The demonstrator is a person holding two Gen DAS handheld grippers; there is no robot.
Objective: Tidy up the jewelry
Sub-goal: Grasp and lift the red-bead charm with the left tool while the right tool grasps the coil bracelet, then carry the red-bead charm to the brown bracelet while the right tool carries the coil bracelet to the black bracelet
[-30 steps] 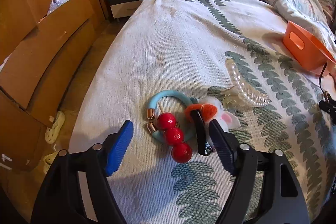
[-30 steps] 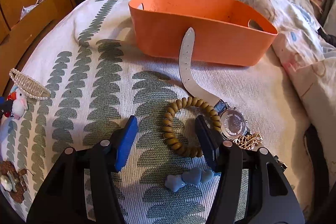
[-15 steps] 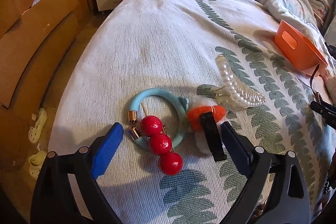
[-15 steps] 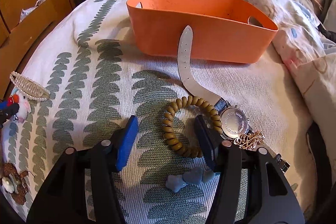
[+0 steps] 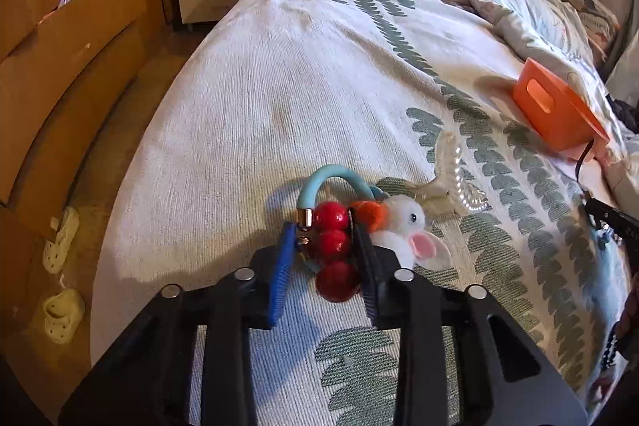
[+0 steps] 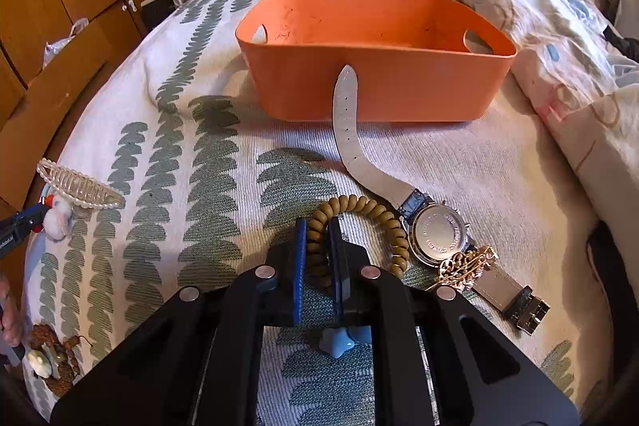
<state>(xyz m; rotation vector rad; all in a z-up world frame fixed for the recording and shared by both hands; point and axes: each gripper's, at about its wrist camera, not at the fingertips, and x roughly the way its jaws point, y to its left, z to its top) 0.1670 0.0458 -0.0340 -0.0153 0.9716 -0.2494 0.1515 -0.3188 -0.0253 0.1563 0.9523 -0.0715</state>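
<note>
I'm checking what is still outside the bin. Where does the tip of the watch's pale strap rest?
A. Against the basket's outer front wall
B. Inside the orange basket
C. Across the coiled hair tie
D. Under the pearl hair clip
A: the strap of the watch curves up and its tip leans on the outside of the orange basket, below the rim.

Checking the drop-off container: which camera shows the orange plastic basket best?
The right wrist view: the orange plastic basket sits centred, with its whole rim, both handle cut-outs and inside visible. The left wrist view shows only one end wall at the right edge.
</note>
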